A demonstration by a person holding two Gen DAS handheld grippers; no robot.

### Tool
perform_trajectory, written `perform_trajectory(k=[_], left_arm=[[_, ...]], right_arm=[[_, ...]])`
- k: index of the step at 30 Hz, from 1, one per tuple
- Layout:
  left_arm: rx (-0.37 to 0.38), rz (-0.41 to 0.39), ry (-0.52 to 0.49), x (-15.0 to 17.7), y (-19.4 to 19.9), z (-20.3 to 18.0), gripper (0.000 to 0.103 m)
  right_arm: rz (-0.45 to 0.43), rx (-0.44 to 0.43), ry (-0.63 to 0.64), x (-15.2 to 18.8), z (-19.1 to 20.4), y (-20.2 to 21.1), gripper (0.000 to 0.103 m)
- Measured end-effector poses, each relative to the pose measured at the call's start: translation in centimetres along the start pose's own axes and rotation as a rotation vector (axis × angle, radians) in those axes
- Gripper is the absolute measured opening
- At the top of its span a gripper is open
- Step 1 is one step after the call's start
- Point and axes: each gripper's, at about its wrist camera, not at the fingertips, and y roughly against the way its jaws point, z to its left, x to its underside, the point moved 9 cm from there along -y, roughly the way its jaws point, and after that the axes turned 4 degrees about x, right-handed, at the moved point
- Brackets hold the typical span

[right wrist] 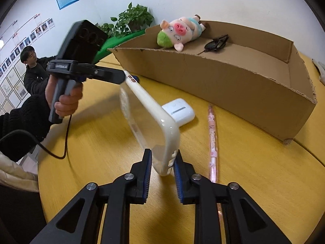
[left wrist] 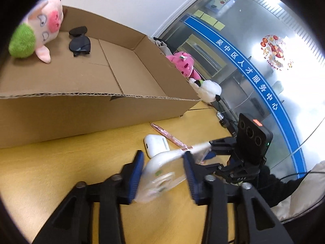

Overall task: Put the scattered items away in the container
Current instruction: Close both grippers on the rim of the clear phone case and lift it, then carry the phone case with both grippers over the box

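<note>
A clear phone case with a white rim (right wrist: 150, 120) is held in the air between both grippers, above the yellow table. My right gripper (right wrist: 162, 162) is shut on its near end. My left gripper (left wrist: 162, 160) is shut on its other end (left wrist: 160, 174); that gripper shows in the right wrist view (right wrist: 128, 78). A white earbuds case (right wrist: 178, 111) and a pink pen (right wrist: 212, 140) lie on the table under the phone case. The cardboard box (right wrist: 243, 89) stands behind them and holds a plush pig (right wrist: 178, 32) and black sunglasses (right wrist: 216, 42).
A pink plush (left wrist: 183, 63) and a white plush (left wrist: 209, 89) lie beyond the box's right end. A potted plant (right wrist: 132, 20) stands behind the box. A person (right wrist: 32, 69) stands by the wall at far left. A cable (right wrist: 50, 148) trails from the left gripper's handle.
</note>
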Motion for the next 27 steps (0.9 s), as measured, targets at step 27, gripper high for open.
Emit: perform_trajectory(k=[27], left_arm=[[-0.105,-0.123,-0.026,-18.3,5.1,-2.3,0.025]], right_arm=[[-0.272,-0.113,-0.223,-18.5,-7.4,8.2,0.028]])
